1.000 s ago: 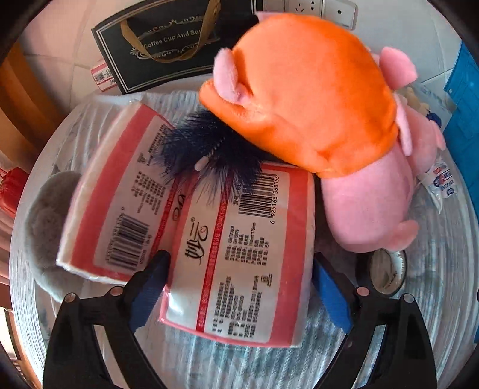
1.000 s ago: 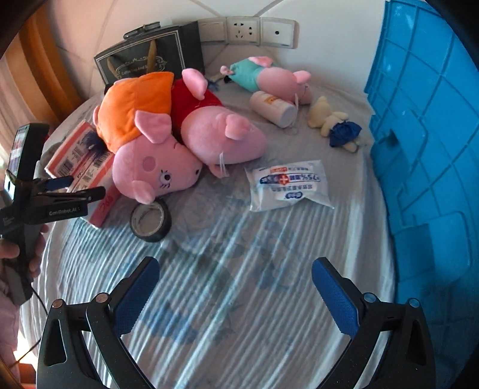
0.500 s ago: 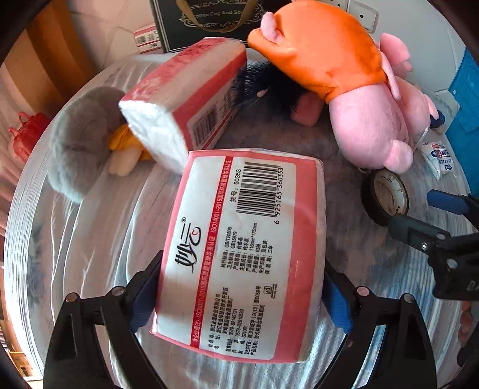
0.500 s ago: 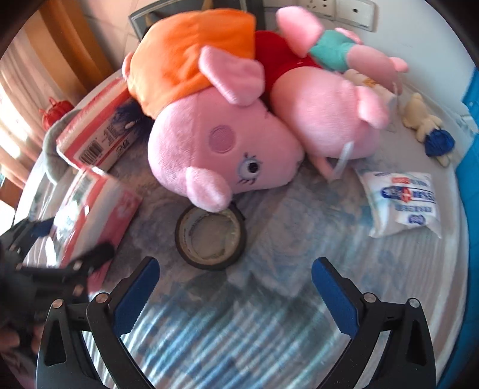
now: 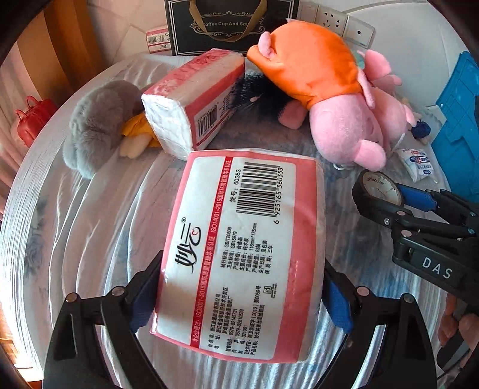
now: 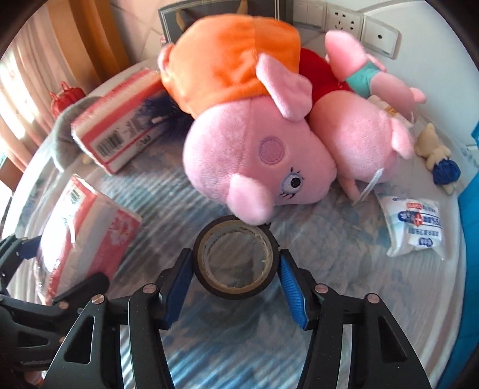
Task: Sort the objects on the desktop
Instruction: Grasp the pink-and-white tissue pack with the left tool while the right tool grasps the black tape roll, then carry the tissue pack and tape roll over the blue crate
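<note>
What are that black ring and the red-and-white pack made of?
The black ring looks like adhesive tape wound on a pale, likely cardboard core. The red-and-white pack seems to be soft tissues in thin glossy plastic film; the printed wrap wrinkles and shines.

Wall sockets (image 5: 330, 18), red bag (image 5: 33, 115) beyond table edge, striped tablecloth (image 5: 98, 215)

- The tabletop (image 6: 227, 344) is round, under a wrinkly pale cloth with blue blotches.
- Lying on it: a black tape roll (image 6: 236, 256), a tissue pack (image 5: 191, 101) propped on a grey plush (image 5: 95, 125), and a big pink pig plush in orange (image 6: 248, 131).
- Over by the edge: a white wipes packet (image 6: 414, 226) and a tiny bear (image 6: 435, 152).
</note>
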Demonstrator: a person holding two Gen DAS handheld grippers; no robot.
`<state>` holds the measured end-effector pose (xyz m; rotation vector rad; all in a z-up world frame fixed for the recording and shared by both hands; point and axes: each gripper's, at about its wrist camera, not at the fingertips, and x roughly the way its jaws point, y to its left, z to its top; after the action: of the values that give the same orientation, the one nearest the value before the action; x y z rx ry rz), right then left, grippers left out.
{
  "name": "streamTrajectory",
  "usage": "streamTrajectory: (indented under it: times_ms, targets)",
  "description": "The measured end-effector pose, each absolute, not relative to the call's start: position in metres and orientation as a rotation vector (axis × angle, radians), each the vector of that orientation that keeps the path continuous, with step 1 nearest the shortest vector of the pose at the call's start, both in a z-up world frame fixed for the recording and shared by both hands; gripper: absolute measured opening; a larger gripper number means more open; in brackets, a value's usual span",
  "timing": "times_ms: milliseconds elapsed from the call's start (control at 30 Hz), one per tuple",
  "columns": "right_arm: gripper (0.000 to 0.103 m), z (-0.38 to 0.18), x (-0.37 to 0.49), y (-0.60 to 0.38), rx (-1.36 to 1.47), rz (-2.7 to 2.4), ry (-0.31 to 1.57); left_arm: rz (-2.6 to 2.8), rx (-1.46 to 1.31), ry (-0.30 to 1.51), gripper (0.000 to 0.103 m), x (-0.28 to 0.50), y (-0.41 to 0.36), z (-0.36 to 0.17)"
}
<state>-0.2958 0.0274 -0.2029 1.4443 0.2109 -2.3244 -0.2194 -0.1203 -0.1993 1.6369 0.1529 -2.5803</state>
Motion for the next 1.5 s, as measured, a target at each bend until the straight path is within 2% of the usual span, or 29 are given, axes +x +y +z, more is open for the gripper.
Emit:
streamTrajectory:
  times_ms: [167, 367, 867, 1200, 1500]
  targets:
    - [0.056, -0.159, -0.262, 0.045, 1.359, -2.366, 0.15, -2.66, 1.565, 0.125, 0.093, -0.19, -0.111, -0.168]
    - [0.056, -0.111, -0.213, 0.054, 1.231, -2.454, 0.197, -2.744, 1.495, 0.117, 0.093, -0.163, -0.096, -0.142]
    - [0.056, 0.013, -0.087, 0.133, 0.815, -2.707, 0.117, -3.028, 1.167, -0.014, 0.093, -0.091, -0.035, -0.039]
    - [0.056, 0.076, -0.019, 0.227, 0.58, -2.971, 0.045, -3.333, 0.977, -0.069, 0.093, -0.081, 0.071, 0.035]
    - [0.056, 0.108, 0.027, 0.33, 0.47, -3.218, -0.005, -3.558, 0.852, -0.157, 0.093, -0.06, 0.19, 0.089]
